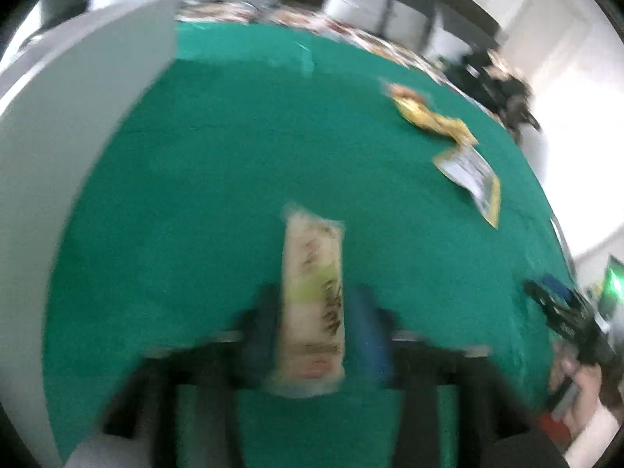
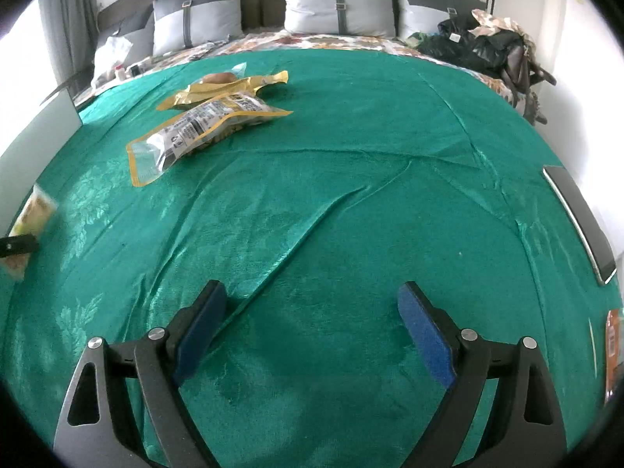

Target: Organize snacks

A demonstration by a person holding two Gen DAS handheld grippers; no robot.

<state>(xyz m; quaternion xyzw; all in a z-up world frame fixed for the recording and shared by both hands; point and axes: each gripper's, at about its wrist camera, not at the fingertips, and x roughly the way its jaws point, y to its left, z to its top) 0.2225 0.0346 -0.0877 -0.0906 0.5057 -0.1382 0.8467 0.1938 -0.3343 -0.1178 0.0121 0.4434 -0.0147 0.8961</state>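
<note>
My left gripper (image 1: 312,296) is shut on a pale cream and green snack packet (image 1: 312,304), held above the green blanket (image 1: 218,179); the view is blurred. That packet also shows at the far left of the right wrist view (image 2: 33,214). My right gripper (image 2: 312,296) is open and empty, low over the blanket (image 2: 351,202). A clear and yellow snack bag (image 2: 199,128) (image 1: 470,173) lies far left on the blanket, with a crumpled yellow bag (image 2: 230,87) (image 1: 429,117) behind it. My right gripper also shows at the right edge of the left wrist view (image 1: 561,308).
A white box wall (image 1: 70,124) (image 2: 35,144) stands at the left. A dark box edge (image 2: 581,218) sits at the right, with an orange packet (image 2: 612,347) near it. Pillows (image 2: 335,4) and a heap of dark clothes (image 2: 483,43) lie at the head of the bed.
</note>
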